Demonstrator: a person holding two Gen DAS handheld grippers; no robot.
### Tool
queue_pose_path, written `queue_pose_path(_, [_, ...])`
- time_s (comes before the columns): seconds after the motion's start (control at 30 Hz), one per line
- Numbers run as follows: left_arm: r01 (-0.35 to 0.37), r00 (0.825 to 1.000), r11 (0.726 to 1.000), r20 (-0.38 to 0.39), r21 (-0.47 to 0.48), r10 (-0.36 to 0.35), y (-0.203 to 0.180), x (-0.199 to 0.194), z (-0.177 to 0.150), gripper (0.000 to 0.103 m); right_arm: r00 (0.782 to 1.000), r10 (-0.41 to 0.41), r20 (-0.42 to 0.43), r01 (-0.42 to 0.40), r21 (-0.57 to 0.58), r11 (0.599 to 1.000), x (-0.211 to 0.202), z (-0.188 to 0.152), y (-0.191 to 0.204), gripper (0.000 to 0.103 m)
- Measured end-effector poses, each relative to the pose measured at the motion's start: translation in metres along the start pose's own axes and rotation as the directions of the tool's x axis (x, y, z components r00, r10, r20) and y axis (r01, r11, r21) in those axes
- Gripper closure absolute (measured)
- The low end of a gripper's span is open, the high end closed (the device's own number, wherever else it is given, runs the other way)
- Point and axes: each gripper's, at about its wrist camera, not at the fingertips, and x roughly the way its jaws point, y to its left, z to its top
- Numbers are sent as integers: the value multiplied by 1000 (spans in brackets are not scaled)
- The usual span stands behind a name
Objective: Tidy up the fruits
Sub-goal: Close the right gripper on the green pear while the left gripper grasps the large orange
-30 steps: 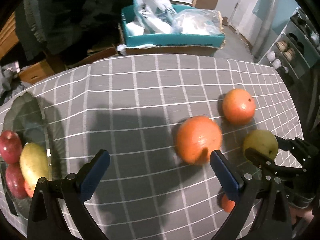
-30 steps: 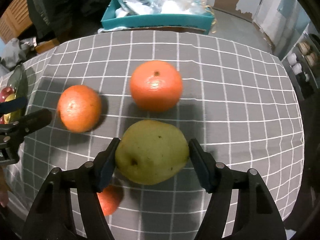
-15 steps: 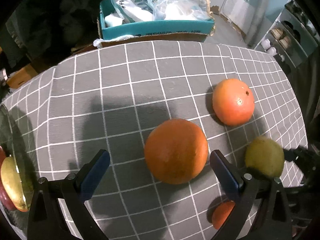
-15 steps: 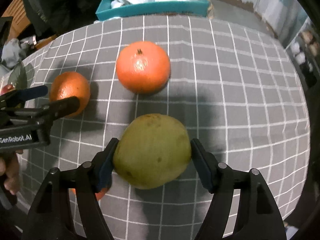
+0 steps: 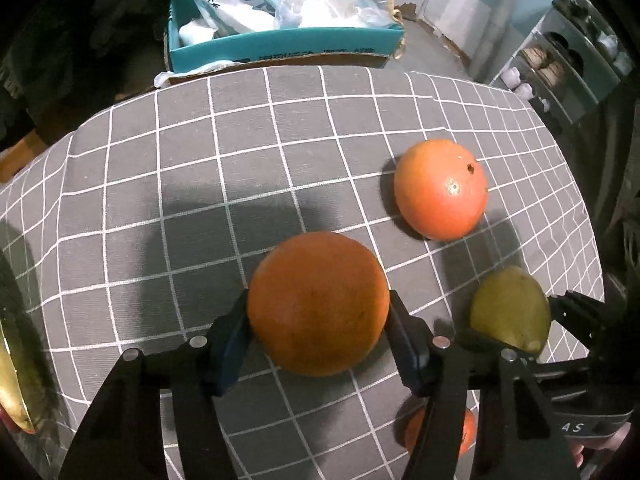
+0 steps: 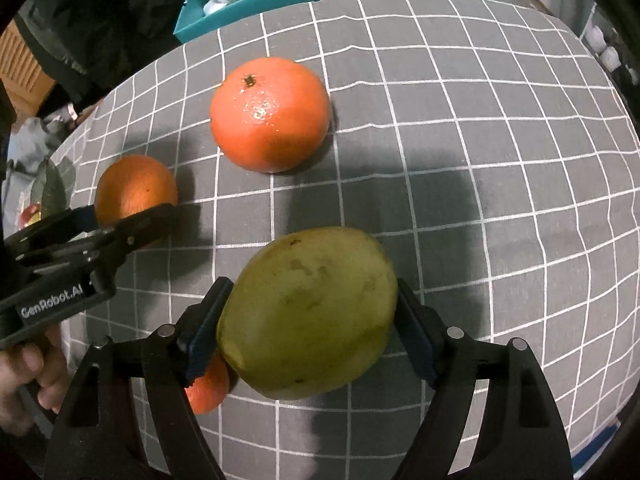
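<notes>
My left gripper (image 5: pixel 318 330) is shut on a large orange (image 5: pixel 318 304), its blue pads against both sides. The orange also shows in the right wrist view (image 6: pixel 134 186), with the left gripper (image 6: pixel 132 224) around it. My right gripper (image 6: pixel 310 328) is shut on a green pear (image 6: pixel 310 312) and holds it above the cloth; the pear shows at the right in the left wrist view (image 5: pixel 508 308). A reddish orange (image 5: pixel 440 188) (image 6: pixel 270 114) sits on the cloth further back. A small orange (image 5: pixel 460 432) (image 6: pixel 208 388) lies under the grippers.
The table wears a grey checked cloth (image 5: pixel 200 184). A plate with fruit shows at the left edge (image 5: pixel 16 380) (image 6: pixel 34 210). A teal box (image 5: pixel 280 44) of plastic bags stands behind the table. Shelves with shoes (image 5: pixel 560 68) are at the right.
My left gripper moved forward and closed on the large orange. My right gripper lifted the pear a little and shifted right.
</notes>
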Motion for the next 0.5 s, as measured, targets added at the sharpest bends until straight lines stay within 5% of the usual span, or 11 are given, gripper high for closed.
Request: queue_pose_path(0.5, [-26, 999, 1000, 22, -18, 26, 9, -26, -13, 41, 989, -118, 88, 125, -80, 989, -9, -3, 27, 26])
